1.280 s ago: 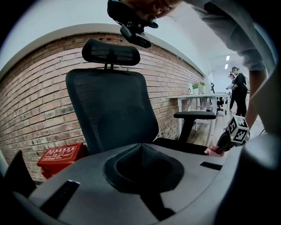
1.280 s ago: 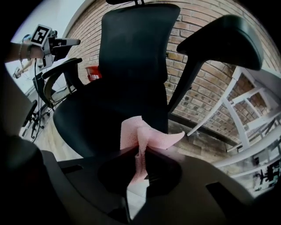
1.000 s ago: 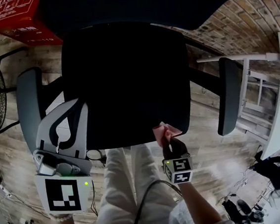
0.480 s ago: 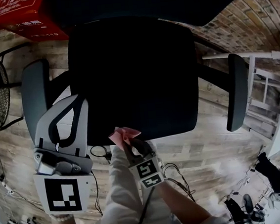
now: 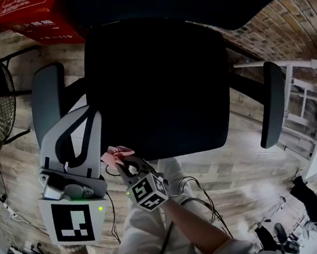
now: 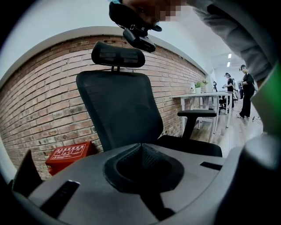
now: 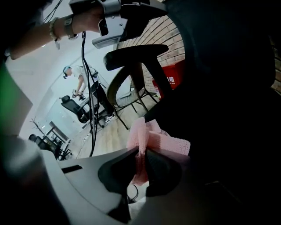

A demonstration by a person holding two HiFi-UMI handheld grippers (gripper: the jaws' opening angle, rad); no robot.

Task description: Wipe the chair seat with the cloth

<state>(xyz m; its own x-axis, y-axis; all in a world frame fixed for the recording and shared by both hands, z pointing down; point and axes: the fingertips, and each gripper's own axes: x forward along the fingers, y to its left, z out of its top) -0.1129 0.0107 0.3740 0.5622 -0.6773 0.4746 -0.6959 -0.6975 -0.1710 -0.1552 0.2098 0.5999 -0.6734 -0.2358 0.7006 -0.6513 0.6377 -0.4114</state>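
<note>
Cloth (image 5: 115, 154): pink, bunched, clamped between the jaws of your right gripper (image 5: 123, 162); its folds stick out past the jaw tips.
Cloth position: at the near edge of the chair seat (image 5: 157, 84), by the corner on your left.
Right jaws: narrow, pinched onto the cloth (image 7: 153, 140); in the right gripper view a strip of it also hangs down between them.
Left gripper (image 5: 79, 126): you hold it off the seat, just beside the near left corner and close to the cloth.
Left jaws: brought together, with nothing between them in the left gripper view.
Chair seat: black and bare apart from the cloth at its edge.
Armrests: 2, 1 on each side of the seat; the left armrest (image 5: 47, 101) stands beyond your left gripper.
Red box (image 5: 26, 19): on the wooden floor (image 5: 252, 164) behind the chair.
</note>
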